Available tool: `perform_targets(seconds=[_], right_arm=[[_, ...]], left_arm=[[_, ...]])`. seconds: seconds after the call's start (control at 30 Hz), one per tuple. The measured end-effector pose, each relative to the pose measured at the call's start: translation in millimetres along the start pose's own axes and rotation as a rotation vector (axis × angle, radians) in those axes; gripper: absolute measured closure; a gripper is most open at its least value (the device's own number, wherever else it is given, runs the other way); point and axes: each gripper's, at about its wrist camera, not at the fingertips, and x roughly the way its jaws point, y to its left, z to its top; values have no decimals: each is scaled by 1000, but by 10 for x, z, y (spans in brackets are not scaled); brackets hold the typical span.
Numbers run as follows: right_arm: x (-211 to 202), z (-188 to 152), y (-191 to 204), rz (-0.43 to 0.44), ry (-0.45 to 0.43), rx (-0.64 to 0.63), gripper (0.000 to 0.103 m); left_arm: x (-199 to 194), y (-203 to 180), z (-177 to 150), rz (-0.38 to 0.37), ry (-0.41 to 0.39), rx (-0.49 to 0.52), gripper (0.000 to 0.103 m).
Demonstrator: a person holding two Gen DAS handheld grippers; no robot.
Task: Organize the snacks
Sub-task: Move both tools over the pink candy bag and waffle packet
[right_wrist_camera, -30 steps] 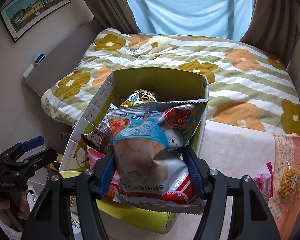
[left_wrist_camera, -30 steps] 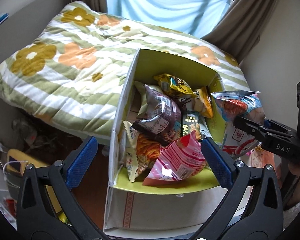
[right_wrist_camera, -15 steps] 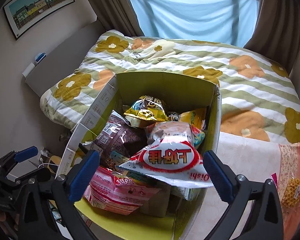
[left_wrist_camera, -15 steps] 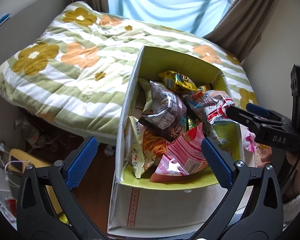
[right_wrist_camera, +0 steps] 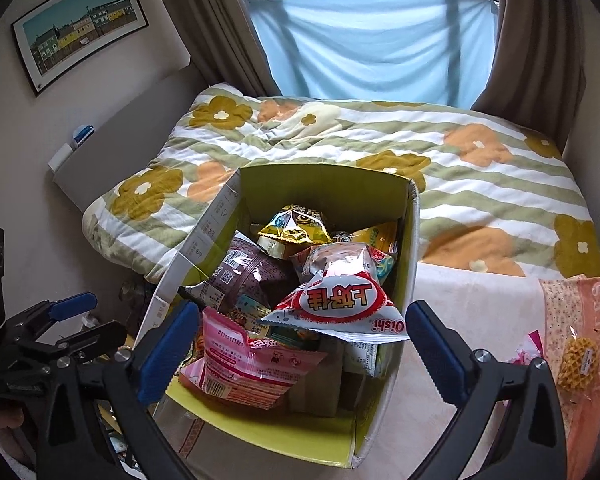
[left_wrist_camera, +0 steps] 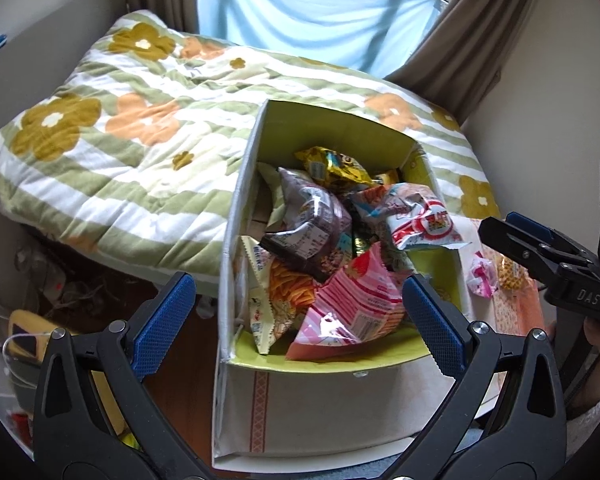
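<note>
A cardboard box with a yellow-green inside (left_wrist_camera: pixel 331 132) (right_wrist_camera: pixel 323 184) stands at the bed's edge, full of snack bags. The shrimp chips bag (right_wrist_camera: pixel 339 300) (left_wrist_camera: pixel 419 216) lies on top of the pile, beside a brown bag (right_wrist_camera: pixel 252 276), a gold bag (right_wrist_camera: pixel 296 228) and a pink bag (right_wrist_camera: pixel 252 364). My right gripper (right_wrist_camera: pixel 300 348) is open and empty above the box's near end. My left gripper (left_wrist_camera: pixel 296 320) is open and empty, over the box's front. A waffle packet (right_wrist_camera: pixel 579 360) and a pink wrapped snack (left_wrist_camera: pixel 481 280) lie on the cloth to the right.
A flowered quilt (right_wrist_camera: pixel 419 152) covers the bed behind the box. A white and peach cloth (right_wrist_camera: pixel 479 312) lies right of the box. Floor clutter and a yellow object (left_wrist_camera: pixel 24 332) sit at lower left. Curtains and a blue sheet hang at the window.
My right gripper opened and let go of the shrimp chips bag, which dropped onto the pile in the box. The right gripper then drew back and rose. The left gripper stayed open.
</note>
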Motion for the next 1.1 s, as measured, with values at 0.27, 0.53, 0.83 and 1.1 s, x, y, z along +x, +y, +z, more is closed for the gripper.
perform_targets(seconds=[0.27,0.53,0.83,1.1], right_arm=[[-483,-90,-230,-57,-99,49,0],[-1007,-253,-1011,-145,-169,131,0],[-1306,-524,-2162,-231,-116,218,0],[-1314,-705,-3020,-291,-48,228,0]], left_arm=[[-86,-437,104,-38,-35,95,0],[10,-1406,164,-109,-42,193,0],[509,-2779,-35,-182,34,257,0],[1179,-3572,-273,-173,143,237,0]])
